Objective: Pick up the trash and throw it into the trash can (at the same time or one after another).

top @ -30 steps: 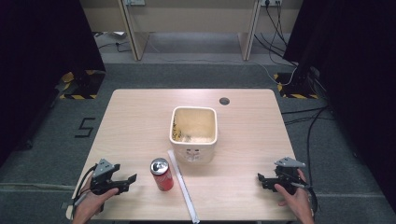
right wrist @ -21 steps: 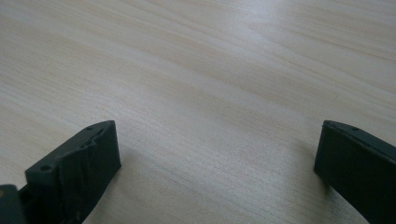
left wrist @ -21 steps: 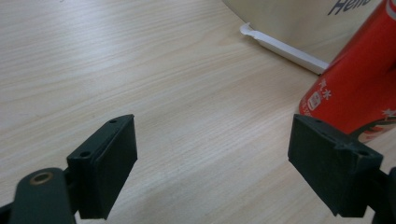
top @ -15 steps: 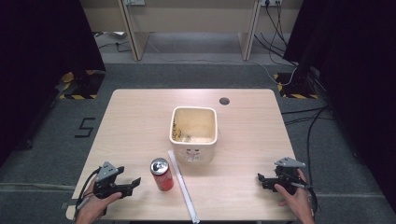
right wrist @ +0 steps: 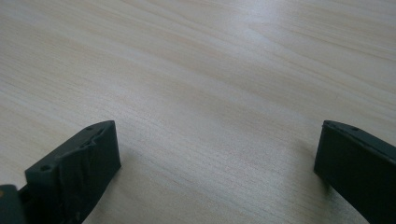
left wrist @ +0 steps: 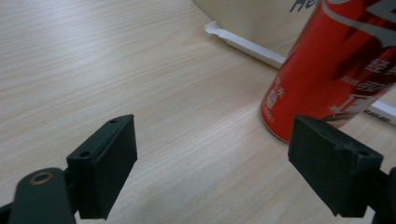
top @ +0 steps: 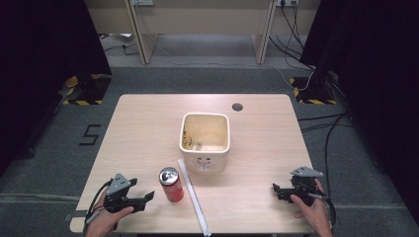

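Note:
A red soda can (top: 171,184) stands upright on the wooden table (top: 148,128), near the front left. My left gripper (top: 146,199) is open just left of the can, jaws pointing at it. From the left gripper view the can (left wrist: 336,70) sits ahead and to the right, close to the right jaw, with my left gripper (left wrist: 224,172) holding nothing. Behind the can is a cream square bin (top: 205,140) with a white strip (top: 194,197) lying beside it. At the front right my right gripper (top: 276,190) is open over bare wood, and the right gripper view confirms the right gripper (right wrist: 215,168) is empty.
A small dark round hole (top: 237,106) marks the table's far right part. The bin holds some yellowish bits at its bottom. Grey carpet surrounds the table, with desk legs and cables beyond the far edge.
My left gripper has moved right along the front edge, closing the distance to the can. The right gripper has stayed where it was.

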Demonstrator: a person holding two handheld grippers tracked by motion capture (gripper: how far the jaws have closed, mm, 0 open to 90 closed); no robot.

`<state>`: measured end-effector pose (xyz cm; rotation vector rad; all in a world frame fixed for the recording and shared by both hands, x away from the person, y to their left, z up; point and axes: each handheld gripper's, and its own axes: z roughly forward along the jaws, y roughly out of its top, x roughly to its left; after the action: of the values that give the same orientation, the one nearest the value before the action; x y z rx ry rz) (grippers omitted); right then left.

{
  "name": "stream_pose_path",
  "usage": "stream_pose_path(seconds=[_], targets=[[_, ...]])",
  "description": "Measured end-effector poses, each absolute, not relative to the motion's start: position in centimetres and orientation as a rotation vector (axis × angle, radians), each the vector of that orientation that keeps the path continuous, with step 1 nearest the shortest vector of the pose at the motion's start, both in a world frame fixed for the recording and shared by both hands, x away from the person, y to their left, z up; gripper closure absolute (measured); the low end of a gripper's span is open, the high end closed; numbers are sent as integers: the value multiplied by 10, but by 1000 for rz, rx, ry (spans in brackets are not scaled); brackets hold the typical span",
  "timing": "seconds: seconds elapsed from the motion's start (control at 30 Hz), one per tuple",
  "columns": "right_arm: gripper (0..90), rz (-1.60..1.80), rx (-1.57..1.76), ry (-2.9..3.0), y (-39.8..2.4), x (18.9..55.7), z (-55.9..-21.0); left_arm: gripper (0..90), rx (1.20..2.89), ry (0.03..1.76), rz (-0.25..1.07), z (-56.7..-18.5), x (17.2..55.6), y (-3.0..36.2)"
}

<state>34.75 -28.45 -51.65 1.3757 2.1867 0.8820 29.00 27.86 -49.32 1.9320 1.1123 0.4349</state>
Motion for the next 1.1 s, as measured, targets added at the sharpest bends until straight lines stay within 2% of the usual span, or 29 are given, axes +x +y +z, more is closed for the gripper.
stream_pose_path(seconds=[1.1], targets=[[1, 883, 1374, 2190, -285, 348, -516, 150, 1942, 962, 400, -471, 275, 245]])
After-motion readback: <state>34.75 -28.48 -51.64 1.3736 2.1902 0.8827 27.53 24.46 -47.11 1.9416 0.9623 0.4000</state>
